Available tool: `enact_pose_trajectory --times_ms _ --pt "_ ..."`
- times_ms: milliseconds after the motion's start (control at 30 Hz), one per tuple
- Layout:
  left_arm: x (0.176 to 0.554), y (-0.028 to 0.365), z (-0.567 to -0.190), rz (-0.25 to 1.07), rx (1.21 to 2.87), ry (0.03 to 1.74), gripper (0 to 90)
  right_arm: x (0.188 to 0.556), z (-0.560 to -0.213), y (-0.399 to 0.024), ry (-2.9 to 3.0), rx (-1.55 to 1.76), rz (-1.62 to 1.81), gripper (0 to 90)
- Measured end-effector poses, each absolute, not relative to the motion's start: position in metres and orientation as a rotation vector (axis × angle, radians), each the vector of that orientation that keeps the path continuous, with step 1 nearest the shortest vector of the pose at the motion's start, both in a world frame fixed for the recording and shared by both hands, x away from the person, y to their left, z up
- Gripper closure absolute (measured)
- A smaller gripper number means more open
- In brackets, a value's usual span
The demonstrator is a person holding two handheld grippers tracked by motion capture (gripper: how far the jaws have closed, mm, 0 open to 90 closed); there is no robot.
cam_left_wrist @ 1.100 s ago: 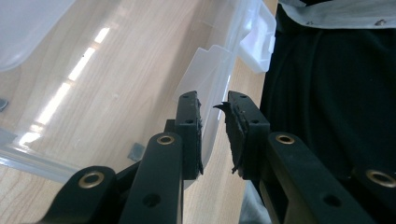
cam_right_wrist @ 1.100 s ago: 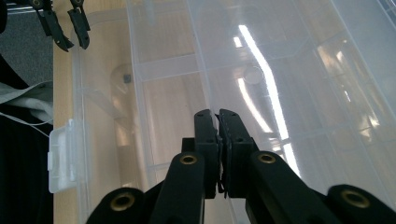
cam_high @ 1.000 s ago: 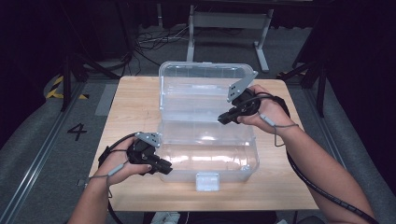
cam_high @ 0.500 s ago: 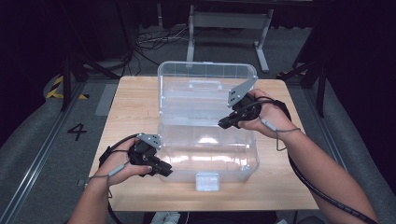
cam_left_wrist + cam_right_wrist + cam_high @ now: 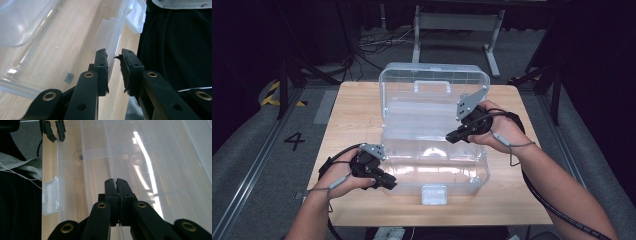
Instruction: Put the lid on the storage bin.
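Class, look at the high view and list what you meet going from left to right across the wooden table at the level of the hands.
Left gripper → white latch on the clear plastic box → right gripper → the person's right hand.

Box (image 5: 432, 145): was clear, see-through plastic
Latch (image 5: 434, 194): was frosted white
Desk (image 5: 352, 115): was pale wood grain
Fingers (image 5: 101, 70): were black
Floor (image 5: 257, 145): was grey, white "4" marked
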State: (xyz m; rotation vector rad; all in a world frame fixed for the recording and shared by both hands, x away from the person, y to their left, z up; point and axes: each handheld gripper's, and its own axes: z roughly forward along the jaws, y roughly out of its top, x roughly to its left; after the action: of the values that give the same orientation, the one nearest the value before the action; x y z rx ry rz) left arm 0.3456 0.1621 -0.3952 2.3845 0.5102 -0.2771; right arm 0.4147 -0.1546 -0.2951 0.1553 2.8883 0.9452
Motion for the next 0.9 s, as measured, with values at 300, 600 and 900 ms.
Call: enact_pose_trajectory --times_ms 300,600,900 --pt "0.345 0.162 -0.395 -0.276 2.383 0.511 75.5 0.409 -0.298 -0.156 2.892 0.147 0.945 88.3" --pt "0.345 0.164 -0.393 -0.265 2.375 0.51 73.8 0.401 -0.301 -0.154 2.909 0.113 0.923 88.6" --pt "0.338 0.178 -0.376 -0.2 2.319 0.505 73.0 0.394 -0.304 -0.152 2.902 0.096 0.905 88.8"
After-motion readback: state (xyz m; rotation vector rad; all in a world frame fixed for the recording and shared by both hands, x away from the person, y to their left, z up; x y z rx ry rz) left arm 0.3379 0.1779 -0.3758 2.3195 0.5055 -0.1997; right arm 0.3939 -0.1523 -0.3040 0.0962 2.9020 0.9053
